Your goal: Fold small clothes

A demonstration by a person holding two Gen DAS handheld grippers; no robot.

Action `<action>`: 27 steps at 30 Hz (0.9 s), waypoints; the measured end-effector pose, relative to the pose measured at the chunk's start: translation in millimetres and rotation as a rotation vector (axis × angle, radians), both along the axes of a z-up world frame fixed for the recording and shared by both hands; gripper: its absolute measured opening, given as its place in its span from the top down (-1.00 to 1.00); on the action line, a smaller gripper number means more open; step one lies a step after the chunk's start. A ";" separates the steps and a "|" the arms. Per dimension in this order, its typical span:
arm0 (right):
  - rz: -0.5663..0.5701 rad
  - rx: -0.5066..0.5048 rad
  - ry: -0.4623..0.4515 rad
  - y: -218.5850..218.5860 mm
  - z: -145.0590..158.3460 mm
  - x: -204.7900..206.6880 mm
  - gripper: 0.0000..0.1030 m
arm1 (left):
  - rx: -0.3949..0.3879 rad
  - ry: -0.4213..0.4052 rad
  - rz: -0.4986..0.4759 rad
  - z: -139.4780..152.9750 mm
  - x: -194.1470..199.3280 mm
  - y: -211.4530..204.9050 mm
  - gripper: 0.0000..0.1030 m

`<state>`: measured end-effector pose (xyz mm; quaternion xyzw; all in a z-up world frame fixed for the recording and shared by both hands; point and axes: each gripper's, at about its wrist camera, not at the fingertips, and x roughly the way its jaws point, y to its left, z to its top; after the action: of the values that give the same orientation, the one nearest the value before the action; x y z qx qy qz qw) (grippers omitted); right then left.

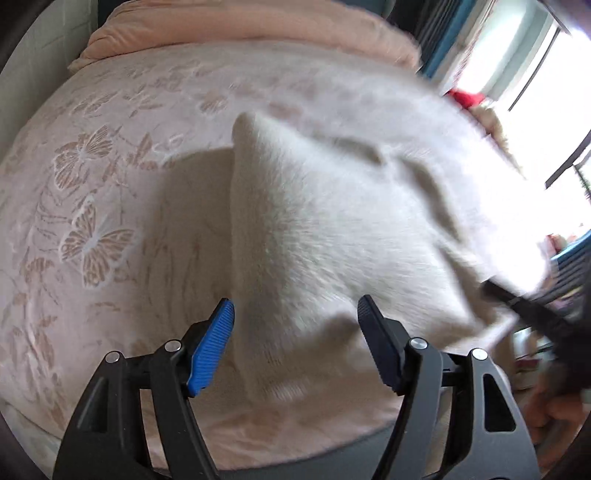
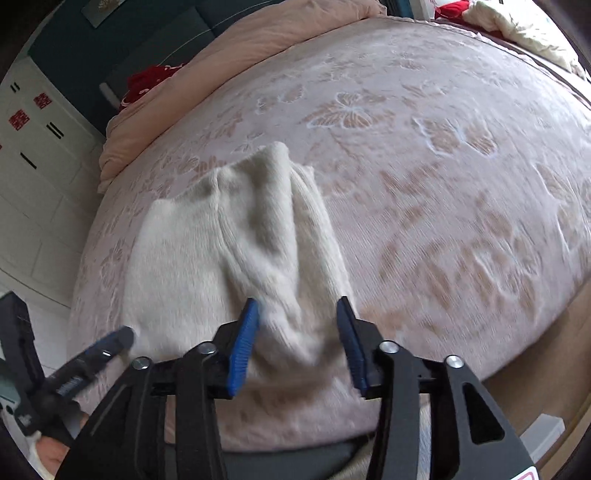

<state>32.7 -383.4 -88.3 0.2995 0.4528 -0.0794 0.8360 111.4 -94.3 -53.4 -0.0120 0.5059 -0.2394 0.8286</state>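
Note:
A white fluffy knit garment (image 1: 332, 221) lies crumpled on the pink bed cover, one corner sticking up. My left gripper (image 1: 295, 317) hovers just above its near edge, jaws wide apart, with no cloth pinched. In the right wrist view the same garment (image 2: 207, 251) lies bunched into ridges running away from me. My right gripper (image 2: 298, 308) stands open over the near end, with a loose hump of cloth lying between the pads but not squeezed. The left gripper's blurred tip (image 2: 110, 343) shows at the lower left, and the right gripper (image 1: 517, 302) is a dark blur at the right.
The bed cover (image 2: 443, 166) is pink with a butterfly pattern. A peach duvet (image 2: 258, 40) is piled along the far edge. Red cloth (image 2: 147, 81) and a cream item (image 2: 517, 26) lie beyond. White cupboards (image 2: 37, 147) stand at the left, and wooden floor (image 2: 546, 350) runs along the right.

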 end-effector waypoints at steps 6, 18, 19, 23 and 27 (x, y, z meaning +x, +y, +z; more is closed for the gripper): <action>0.031 0.068 0.014 7.9 -20.6 -1.0 0.36 | 0.014 0.119 -0.004 -31.9 -14.6 19.9 0.05; -0.003 0.046 0.048 -7.4 -52.7 -18.6 0.59 | 0.069 0.160 0.003 -52.8 -8.8 9.3 0.32; -0.014 0.064 0.032 -9.1 -46.5 -20.7 0.55 | 0.079 0.144 -0.006 -49.8 -12.4 8.5 0.31; 0.002 -0.019 -0.020 -1.9 -5.2 -27.0 0.45 | 0.064 0.039 -0.055 -8.6 -31.9 14.8 0.04; 0.060 -0.118 -0.122 18.1 39.9 -18.2 0.45 | -0.058 -0.021 -0.024 36.4 -28.1 15.7 -0.17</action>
<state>14.5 -365.4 -48.4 0.2406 0.4044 -0.0625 0.8802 83.3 -78.5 -17.0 -0.0274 0.4901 -0.2642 0.8302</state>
